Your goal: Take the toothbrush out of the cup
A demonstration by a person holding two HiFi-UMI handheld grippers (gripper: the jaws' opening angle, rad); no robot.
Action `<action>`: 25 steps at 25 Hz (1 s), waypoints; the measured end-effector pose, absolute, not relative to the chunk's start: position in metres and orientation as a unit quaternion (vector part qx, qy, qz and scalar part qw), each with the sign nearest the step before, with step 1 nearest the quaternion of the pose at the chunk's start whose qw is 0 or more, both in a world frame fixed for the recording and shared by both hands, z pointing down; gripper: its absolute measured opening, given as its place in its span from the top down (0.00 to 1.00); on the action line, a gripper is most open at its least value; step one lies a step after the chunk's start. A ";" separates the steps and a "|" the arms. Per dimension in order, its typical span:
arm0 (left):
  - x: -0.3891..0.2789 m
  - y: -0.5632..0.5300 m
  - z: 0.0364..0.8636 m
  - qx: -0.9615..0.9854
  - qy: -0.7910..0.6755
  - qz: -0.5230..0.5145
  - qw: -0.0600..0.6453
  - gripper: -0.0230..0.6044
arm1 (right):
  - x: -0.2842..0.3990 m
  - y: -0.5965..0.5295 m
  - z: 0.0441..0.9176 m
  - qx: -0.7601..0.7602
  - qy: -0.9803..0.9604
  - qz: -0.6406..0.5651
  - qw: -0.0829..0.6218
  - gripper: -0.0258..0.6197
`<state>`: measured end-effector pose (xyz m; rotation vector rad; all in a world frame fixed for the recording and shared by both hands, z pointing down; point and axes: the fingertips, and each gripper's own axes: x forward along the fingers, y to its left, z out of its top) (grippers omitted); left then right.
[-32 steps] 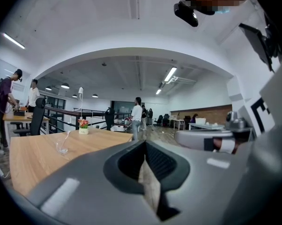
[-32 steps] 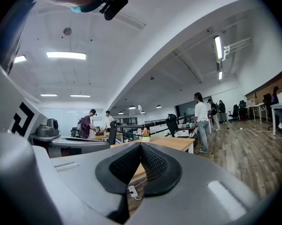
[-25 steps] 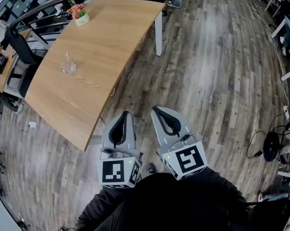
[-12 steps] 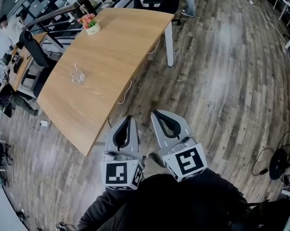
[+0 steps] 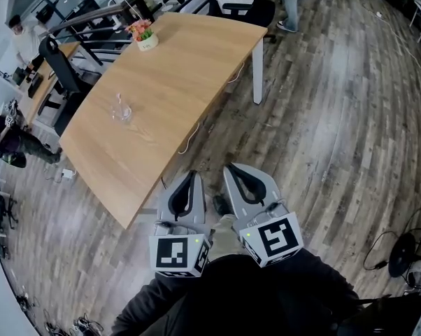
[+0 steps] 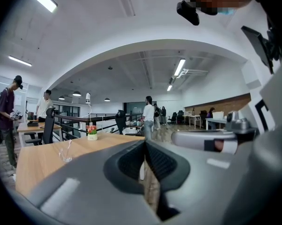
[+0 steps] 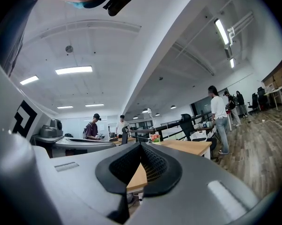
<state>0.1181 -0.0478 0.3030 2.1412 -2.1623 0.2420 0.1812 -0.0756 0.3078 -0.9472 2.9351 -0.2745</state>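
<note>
A clear glass cup (image 5: pixel 122 111) stands on the wooden table (image 5: pixel 168 75), well in from its near edge. A thin pale toothbrush (image 5: pixel 117 102) leans inside it. The left gripper view shows the same cup (image 6: pixel 65 154) far off at the left, small. My left gripper (image 5: pixel 191 175) and right gripper (image 5: pixel 232 168) hang side by side over the floor, short of the table's near corner. Both are shut with nothing between the jaws. The closed left jaws (image 6: pixel 144 145) and right jaws (image 7: pixel 140 146) point about level toward the table.
A small pot of pink flowers (image 5: pixel 146 36) stands at the table's far end. Office chairs (image 5: pixel 60 68) line the table's left side and another chair (image 5: pixel 242 5) is at its head. People stand at the left (image 6: pixel 7 111) and beyond the table (image 6: pixel 148 116). Cables cross the wooden floor (image 5: pixel 336 117).
The table and cup have shifted down and right in the head view, closer to me. Both grippers have stayed shut and side by side, carried toward the table.
</note>
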 end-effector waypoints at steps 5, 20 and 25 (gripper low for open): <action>0.107 -0.061 0.308 0.700 -0.708 0.070 0.054 0.95 | 0.171 -0.087 0.314 -0.304 0.949 -0.088 0.010 0.96; -0.016 -0.100 0.325 0.642 -0.762 0.046 0.075 0.95 | 0.045 -0.129 0.335 -0.222 0.971 -0.087 -0.025 0.96; -0.080 -0.115 0.327 0.604 -0.792 0.028 0.081 0.95 | -0.020 -0.148 0.338 -0.176 0.980 -0.085 -0.039 0.96</action>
